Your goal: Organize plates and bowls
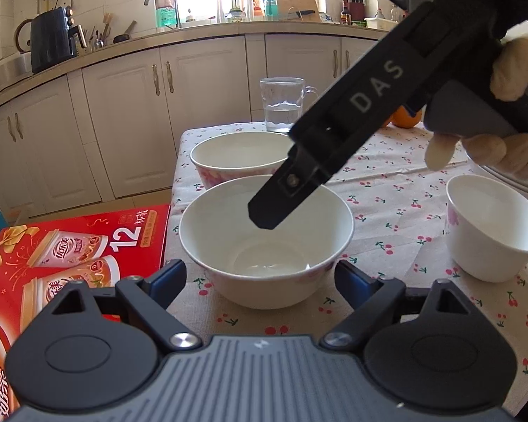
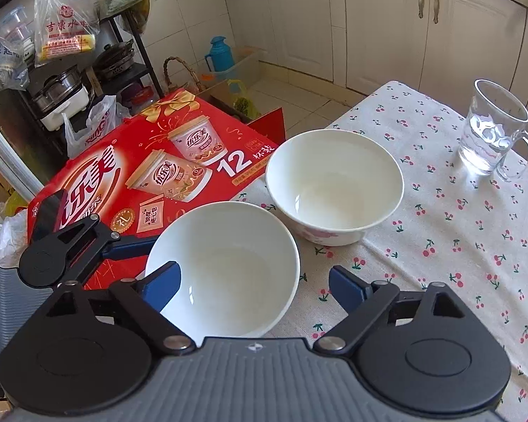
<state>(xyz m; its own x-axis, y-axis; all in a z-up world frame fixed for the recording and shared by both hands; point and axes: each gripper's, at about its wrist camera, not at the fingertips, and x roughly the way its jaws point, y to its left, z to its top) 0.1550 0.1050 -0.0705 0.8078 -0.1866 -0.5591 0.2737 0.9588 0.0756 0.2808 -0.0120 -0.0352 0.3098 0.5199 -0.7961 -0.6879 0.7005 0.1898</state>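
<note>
A plain white bowl [image 1: 266, 242] stands upright and empty near the table's edge. Just behind it sits a second bowl [image 1: 239, 158] with pink flowers outside, also empty. Well to the first bowl's right stands a smaller flowered bowl [image 1: 489, 228], upright.

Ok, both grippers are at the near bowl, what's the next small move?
Probably close the left gripper on the near bowl: its open fingers flank the bowl's sides. The right gripper hangs open above it, gripping nothing. The flowered bowl behind looks like the likely place to stack it.
</note>
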